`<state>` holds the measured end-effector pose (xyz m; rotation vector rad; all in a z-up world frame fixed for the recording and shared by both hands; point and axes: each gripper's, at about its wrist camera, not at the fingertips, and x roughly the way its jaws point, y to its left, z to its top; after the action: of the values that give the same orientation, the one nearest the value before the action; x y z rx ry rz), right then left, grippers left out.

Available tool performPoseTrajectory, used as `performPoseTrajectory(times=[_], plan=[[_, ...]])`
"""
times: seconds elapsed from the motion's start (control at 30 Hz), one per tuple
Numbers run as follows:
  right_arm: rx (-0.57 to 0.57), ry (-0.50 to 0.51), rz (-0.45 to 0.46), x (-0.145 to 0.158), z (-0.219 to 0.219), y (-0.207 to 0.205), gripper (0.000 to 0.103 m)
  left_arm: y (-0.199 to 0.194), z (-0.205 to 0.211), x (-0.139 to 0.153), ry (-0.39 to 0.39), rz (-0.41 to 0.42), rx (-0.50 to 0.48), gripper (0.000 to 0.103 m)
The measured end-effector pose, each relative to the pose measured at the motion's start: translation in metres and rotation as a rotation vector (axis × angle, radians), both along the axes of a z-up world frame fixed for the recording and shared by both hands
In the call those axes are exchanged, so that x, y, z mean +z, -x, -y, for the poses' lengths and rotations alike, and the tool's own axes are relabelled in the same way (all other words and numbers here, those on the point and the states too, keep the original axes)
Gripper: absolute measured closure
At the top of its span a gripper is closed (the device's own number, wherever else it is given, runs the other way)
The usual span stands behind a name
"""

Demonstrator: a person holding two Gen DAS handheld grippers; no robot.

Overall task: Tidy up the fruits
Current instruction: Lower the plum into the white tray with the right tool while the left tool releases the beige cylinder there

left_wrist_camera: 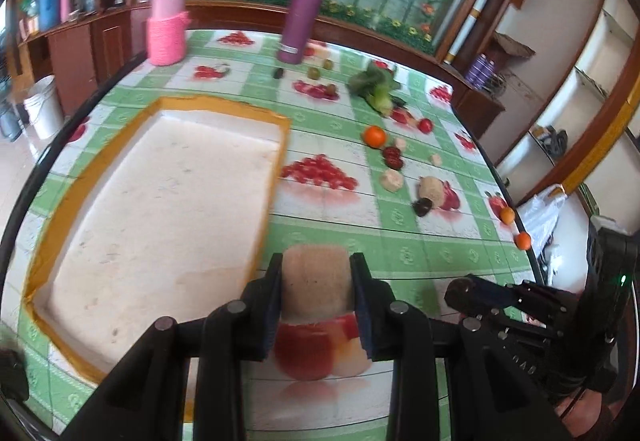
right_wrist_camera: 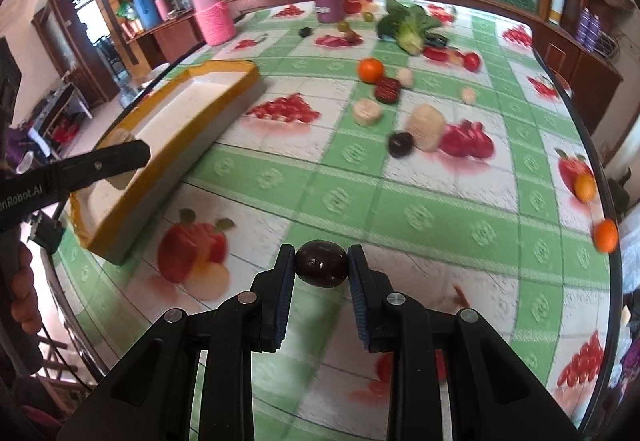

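Beige, rough-skinned round fruit point(left_wrist_camera: 316, 283) clamped between left gripper point(left_wrist_camera: 316, 289) pads, over table just right of white foam tray point(left_wrist_camera: 160, 209) with orange-taped rim. Right gripper point(right_wrist_camera: 321, 265) pinches dark purple glossy fruit point(right_wrist_camera: 321, 264). Loose fruits at 1 o'clock, orange point(right_wrist_camera: 370, 70) among them. Green checked fruit-print tablecloth point(right_wrist_camera: 440, 225); purple flask point(left_wrist_camera: 304, 15) at 12; wooden cabinets behind.

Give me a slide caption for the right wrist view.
Right gripper holds a dark plum above the table.
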<state>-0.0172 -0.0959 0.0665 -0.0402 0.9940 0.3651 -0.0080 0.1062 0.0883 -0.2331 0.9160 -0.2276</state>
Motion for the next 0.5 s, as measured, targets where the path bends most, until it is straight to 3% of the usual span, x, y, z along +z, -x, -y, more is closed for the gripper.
performPoseTrajectory(times=[0.3,0.5], plan=[[0.168,-0.021,0.03,0.024,-0.089,-0.056,0.077,0.005,-0.083,-0.013,-0.081,-0.001,0.194,0.068],[0.238,0.013,0.005,0.015,-0.159,-0.116,0.077,-0.001,-0.121,-0.033,-0.113,-0.043,0.276,0.068]])
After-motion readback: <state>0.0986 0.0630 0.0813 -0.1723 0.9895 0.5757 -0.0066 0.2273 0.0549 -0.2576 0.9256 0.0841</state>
